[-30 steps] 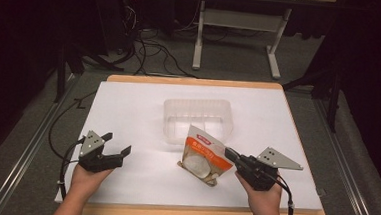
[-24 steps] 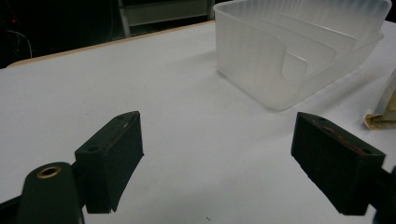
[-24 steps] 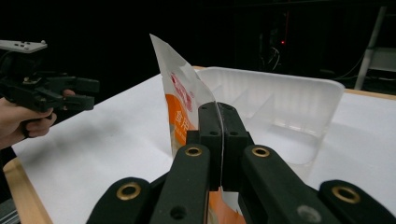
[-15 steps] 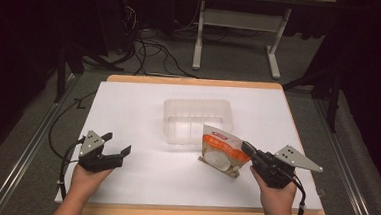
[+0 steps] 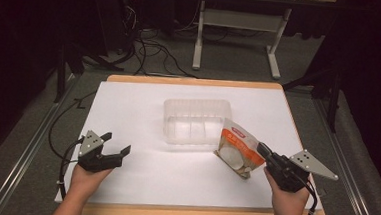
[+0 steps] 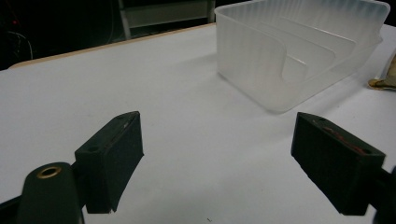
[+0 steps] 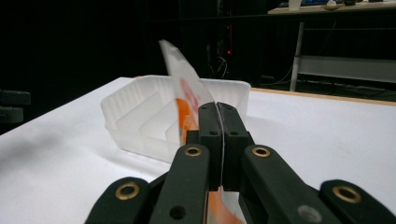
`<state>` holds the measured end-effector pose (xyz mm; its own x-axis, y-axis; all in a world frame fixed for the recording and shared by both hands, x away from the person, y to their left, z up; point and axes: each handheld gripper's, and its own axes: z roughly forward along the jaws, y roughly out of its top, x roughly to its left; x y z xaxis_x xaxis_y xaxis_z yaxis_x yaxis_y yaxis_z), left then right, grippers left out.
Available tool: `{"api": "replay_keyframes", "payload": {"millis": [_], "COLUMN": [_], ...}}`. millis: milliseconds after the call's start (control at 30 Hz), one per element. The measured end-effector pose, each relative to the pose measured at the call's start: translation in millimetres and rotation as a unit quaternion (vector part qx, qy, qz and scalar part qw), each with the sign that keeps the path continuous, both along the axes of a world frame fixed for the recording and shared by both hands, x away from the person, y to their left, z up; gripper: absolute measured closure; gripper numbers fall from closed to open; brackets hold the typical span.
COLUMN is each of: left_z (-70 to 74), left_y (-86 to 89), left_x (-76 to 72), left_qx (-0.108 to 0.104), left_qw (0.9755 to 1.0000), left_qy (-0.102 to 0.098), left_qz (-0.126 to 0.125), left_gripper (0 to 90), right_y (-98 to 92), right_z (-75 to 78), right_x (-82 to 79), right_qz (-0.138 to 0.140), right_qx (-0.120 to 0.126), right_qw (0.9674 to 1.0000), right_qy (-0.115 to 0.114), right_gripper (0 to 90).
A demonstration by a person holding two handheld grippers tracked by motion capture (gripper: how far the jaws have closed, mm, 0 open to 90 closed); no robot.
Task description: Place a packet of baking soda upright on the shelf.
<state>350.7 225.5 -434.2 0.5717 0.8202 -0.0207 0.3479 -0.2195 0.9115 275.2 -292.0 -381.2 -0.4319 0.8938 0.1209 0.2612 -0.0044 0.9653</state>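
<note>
A clear plastic bin (image 5: 196,120) sits near the middle of the white tabletop (image 5: 143,104), its frosted walls ribbed and its floor split by low dividers (three or so, seen through the side). The table's edge is pale wood.

Just to the right of the bin and nearer the person, a flat pouch (image 5: 237,147) stands tilted, its lower corner on the table and its upper edge leaning close against the bin's near right corner; whether they touch is hard to tell. It is glossy, orange and white, with a red label near the top and a pale round picture on its face. The right gripper (image 5: 263,150) pinches the pouch's right edge: in the right gripper view its black jaws are pressed flat on the thin film, which curves up between them toward the bin.

Well to the left of the bin, the left gripper (image 5: 115,144) rests low over the table, its blocky matte jaws spread wide with bare white surface between them.
</note>
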Motion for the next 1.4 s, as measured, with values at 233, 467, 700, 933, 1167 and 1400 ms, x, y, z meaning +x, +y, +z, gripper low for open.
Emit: {"api": "replay_keyframes", "payload": {"millis": [233,467,700,933,1167,1400], "left_z": [0.7,1.2,1.0,0.6,0.4,-0.1], "left_y": [0.6,1.0,0.6,-0.2,0.2,0.1], "left_x": [-0.6,-1.2,-1.1,-0.9,-1.1,-0.3], "left_qx": [0.000,-0.002,-0.001,0.000,0.001,0.001], "left_qw": [1.0000,1.0000,1.0000,1.0000,1.0000,1.0000], "left_qy": [0.000,-0.001,-0.001,0.000,0.001,0.002], "left_qz": [-0.001,-0.001,-0.002,-0.002,-0.001,-0.002], "left_gripper": [17.3,17.3,17.3,17.3,17.3,17.3], "right_y": [-5.0,-3.4,-1.9,2.9,22.4,23.0], "right_z": [-5.0,-16.4,-26.9,-23.2,-5.2,0.7], "right_x": [-5.2,-0.9,3.9,5.1,4.3,7.1], "right_qz": [0.023,0.041,0.033,0.039,0.040,0.031], "right_qx": [0.008,0.007,-0.004,0.013,0.010,0.002], "right_qw": [0.9997,0.9987,0.9980,0.9980,0.9991,0.9995], "right_qy": [0.001,0.028,0.054,0.049,0.004,-0.006], "right_gripper": [83.5,75.8,85.7,90.0,90.0,90.0]}}
